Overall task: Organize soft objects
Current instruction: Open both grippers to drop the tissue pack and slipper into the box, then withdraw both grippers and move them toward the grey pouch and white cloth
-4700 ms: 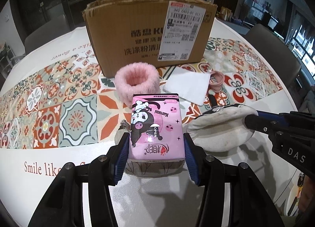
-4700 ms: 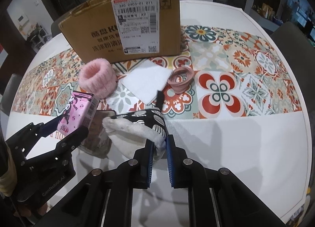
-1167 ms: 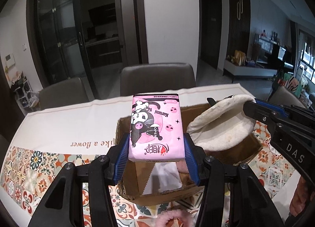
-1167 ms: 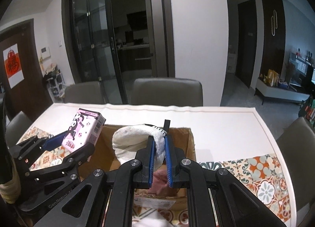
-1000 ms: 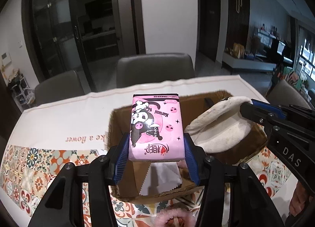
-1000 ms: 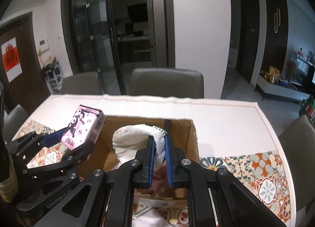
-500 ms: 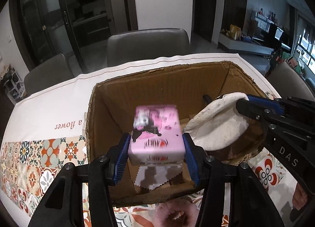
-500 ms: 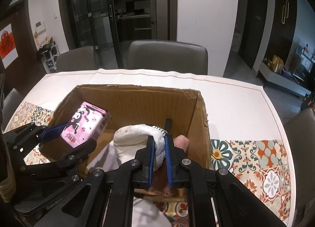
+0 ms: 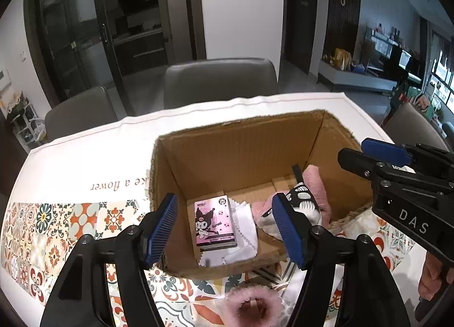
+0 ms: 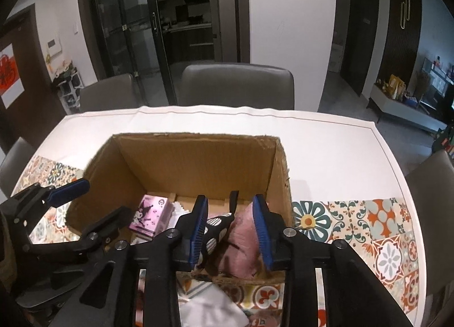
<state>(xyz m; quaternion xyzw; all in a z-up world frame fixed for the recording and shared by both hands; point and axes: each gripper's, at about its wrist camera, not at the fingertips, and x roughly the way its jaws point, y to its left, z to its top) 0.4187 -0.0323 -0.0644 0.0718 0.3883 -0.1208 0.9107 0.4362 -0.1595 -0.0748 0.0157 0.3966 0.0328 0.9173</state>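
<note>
- Left wrist view: cardboard box (image 9: 241, 156), top open, walls upright, standing on the patterned tablecloth (image 9: 51, 230); bare white cloth lies beyond the far rim.
- Left gripper (image 9: 227, 227): jaws opening, spread wide above the near rim, nothing between the pads.
- Pink tissue pack (image 9: 214, 224): flat on the box floor, near-left, lying on a white cloth (image 9: 241, 230), well below the fingers.
- Black-and-white mitt (image 9: 305, 207): right half of the box floor, against a pink plush item (image 9: 315, 185).
- Fluffy pink ring (image 9: 252, 307): on the table, outside the near wall.
- Right wrist view: right gripper (image 10: 229, 230) over the near-right corner of the box (image 10: 198, 156); jaws opening, nothing pinched.
- Mitt (image 10: 215, 227) and pink plush (image 10: 241, 241) lie below, seen between the pads; whether the pads touch either, I cannot tell.
- Tissue pack (image 10: 150, 216) at near-left; the left gripper (image 10: 93, 199) hangs over the left wall.
</note>
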